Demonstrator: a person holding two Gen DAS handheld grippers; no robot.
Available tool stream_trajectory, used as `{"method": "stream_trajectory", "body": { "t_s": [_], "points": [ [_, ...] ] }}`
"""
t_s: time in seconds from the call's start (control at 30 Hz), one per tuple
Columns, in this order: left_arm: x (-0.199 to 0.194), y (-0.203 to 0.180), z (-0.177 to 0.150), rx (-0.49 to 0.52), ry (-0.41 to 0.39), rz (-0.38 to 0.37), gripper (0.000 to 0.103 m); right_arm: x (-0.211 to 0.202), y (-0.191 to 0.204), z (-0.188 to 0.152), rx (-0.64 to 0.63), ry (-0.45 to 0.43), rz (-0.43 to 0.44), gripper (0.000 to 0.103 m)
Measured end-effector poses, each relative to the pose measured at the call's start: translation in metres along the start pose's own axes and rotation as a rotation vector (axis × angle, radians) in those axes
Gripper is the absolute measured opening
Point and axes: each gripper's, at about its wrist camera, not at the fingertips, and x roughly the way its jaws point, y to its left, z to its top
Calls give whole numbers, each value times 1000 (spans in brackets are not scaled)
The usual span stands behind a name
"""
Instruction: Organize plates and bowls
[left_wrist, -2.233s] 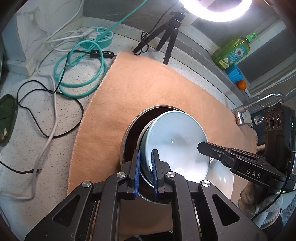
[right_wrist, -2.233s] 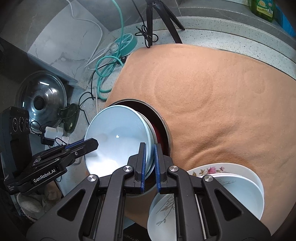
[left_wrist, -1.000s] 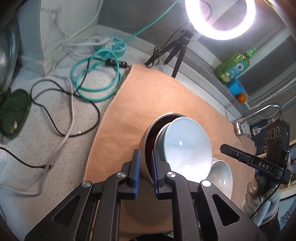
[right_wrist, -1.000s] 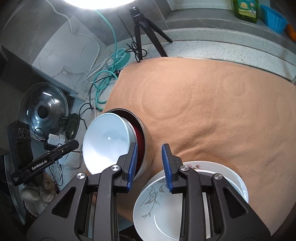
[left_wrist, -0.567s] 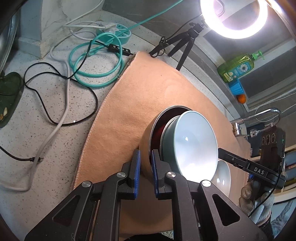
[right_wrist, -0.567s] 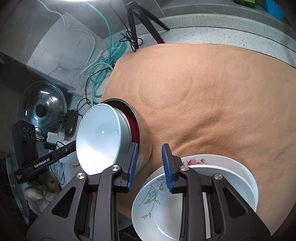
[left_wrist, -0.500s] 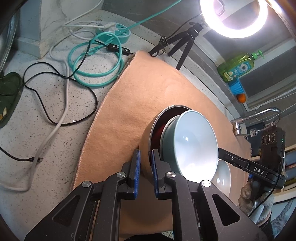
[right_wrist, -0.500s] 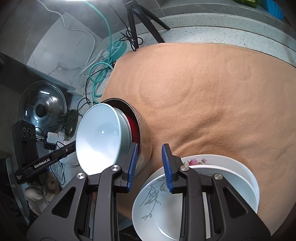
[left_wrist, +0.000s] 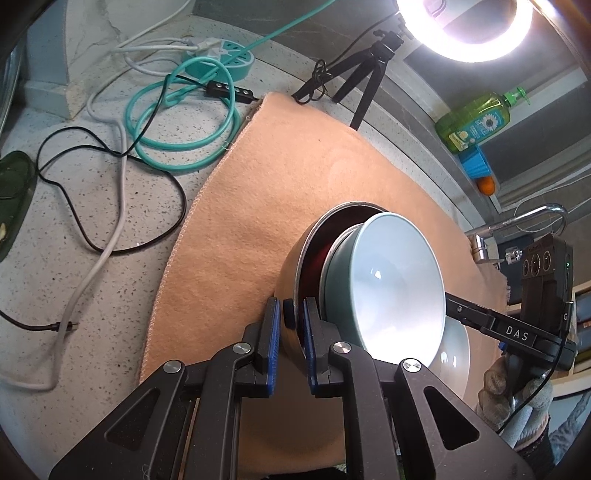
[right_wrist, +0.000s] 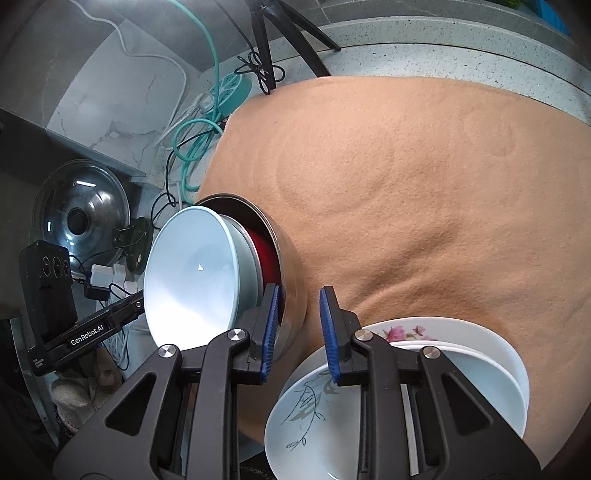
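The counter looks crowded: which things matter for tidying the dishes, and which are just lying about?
For the job:
- pale blue bowl
- metal bowl, gripped by the left claw
- floral plates
- right claw, open

Just lying about:
- teal cable
- soap bottle
- tripod
- pot lid

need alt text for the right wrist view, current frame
The open right gripper hangs with its jaws astride the rim of a steel bowl holding a light blue bowl, on an orange cloth. White floral plates sit stacked lower right; the left gripper reaches in from the left.
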Motion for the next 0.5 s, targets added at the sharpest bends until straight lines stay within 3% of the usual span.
{"method": "stream_trajectory", "body": {
  "t_s": [0.27,0.5],
  "points": [
    [1,-1,1,9,-4,4,11,6,4,3,-8,14,12,11],
    [0,-1,1,2,-4,6,11,6,9,3,-22,13,-8,11]
  ]
}}
